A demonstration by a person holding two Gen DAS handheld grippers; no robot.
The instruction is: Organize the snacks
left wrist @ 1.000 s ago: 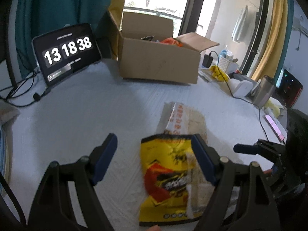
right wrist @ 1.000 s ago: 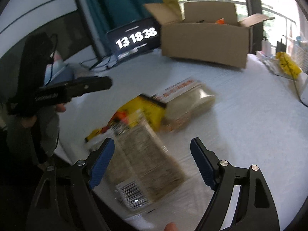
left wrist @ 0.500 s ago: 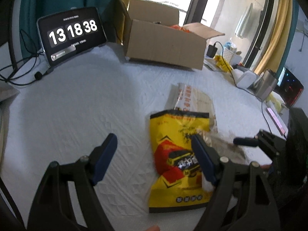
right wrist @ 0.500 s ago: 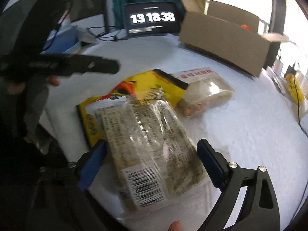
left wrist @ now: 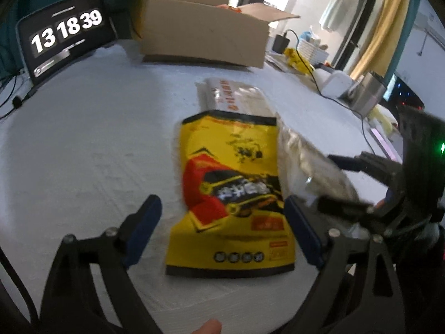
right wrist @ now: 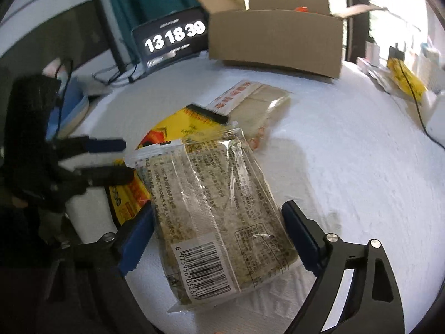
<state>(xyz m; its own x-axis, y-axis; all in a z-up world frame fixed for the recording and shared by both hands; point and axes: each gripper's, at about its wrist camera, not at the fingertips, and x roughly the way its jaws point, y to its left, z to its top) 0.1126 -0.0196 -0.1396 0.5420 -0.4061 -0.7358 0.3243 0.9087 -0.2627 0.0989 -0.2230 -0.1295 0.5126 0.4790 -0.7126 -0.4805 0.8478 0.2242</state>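
Lowering both tongs, I now straddle snacks: left gripper [left wrist: 222,233] opening around the yellow bag [left wrist: 233,192], right gripper [right wrist: 219,239] closing about the clear-wrapped pack [right wrist: 214,211], neither clamped yet.

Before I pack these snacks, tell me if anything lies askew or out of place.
The three packets overlap in a skewed heap: the clear speckled packet lies partly on the yellow foil bag, whose top edge covers the clear tan packet with red lettering. All three sit outside the open cardboard box.

Glossy plastic snack packets [right wrist: 217,211] lie on a textured white cloth [right wrist: 347,167].
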